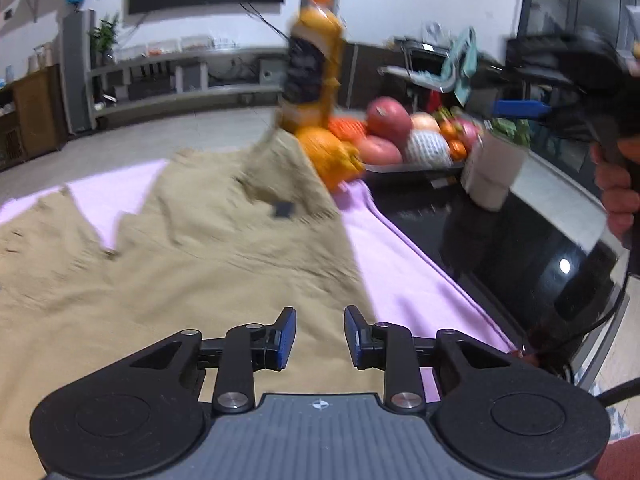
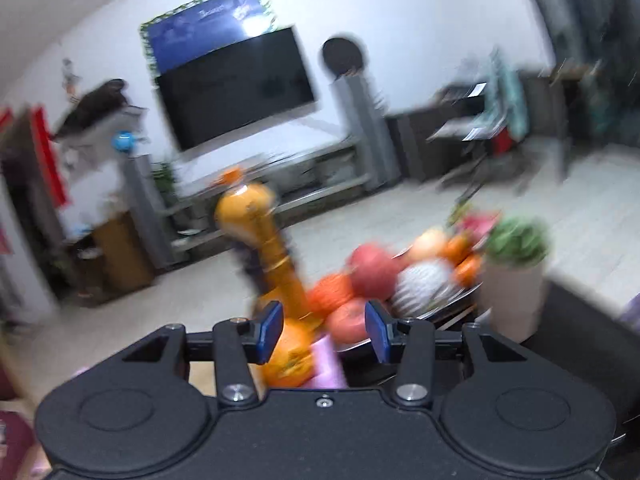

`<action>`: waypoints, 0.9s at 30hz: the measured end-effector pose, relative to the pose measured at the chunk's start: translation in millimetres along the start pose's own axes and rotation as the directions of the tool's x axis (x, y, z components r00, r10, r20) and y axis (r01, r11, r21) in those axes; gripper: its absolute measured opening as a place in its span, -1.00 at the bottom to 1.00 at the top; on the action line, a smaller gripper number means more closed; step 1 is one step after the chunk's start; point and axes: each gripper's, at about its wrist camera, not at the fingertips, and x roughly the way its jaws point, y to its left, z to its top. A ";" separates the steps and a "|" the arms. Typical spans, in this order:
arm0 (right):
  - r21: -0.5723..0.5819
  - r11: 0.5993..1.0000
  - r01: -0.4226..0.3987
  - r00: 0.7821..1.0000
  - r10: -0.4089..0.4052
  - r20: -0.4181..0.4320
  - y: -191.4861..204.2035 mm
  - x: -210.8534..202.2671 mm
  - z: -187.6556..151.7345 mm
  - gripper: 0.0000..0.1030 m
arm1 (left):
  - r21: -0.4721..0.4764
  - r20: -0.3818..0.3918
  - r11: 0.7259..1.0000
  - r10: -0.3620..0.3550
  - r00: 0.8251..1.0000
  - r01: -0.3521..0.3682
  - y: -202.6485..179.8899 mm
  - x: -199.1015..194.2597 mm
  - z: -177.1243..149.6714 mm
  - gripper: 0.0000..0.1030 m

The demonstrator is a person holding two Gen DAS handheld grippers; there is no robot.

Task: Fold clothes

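No readable writing: dark label on orange bottle (image 1: 314, 68) too blurred. Khaki garment (image 1: 192, 248) (soft woven, rumpled, small dark tag) lay spread on lilac cloth (image 1: 404, 272) over glossy black table (image 1: 532, 248). Your left gripper (image 1: 320, 338) hovered above its near edge, blue pads apart, holding nothing. Your right gripper (image 2: 323, 332) was raised, fingers spread, empty. Fruit tray (image 1: 404, 168) and white plant pot (image 1: 494, 172) crowded far end.

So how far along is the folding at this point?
Early. The tan cloth garment is laid out on the pink cloth, rumpled, with no clear fold visible. Nothing is in hand: the left tool and right tool are both open and empty. All folding remains.
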 end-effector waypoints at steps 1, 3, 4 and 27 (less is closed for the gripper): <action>0.051 0.998 -0.037 0.998 0.039 -0.039 -9.2 10.2 -3.1 -0.19 | 0.013 -0.018 1.000 0.009 1.000 -0.009 -8.9 9.4 -2.7 -0.46; 0.166 0.982 -0.089 0.989 0.108 -0.106 -26.3 28.6 -9.5 -0.21 | 0.040 -0.055 0.999 0.027 0.998 -0.025 -26.6 28.2 -8.1 -0.45; 0.210 0.973 -0.099 0.984 0.127 -0.124 -32.1 34.5 -11.6 -0.22 | 0.043 -0.070 0.998 0.040 0.997 -0.037 -31.5 35.5 -9.1 -0.38; 0.291 0.948 -0.131 0.956 0.198 -0.214 -13.7 88.1 -24.4 0.01 | 0.138 -0.107 0.972 0.205 0.973 -0.190 -30.1 32.8 28.4 -0.94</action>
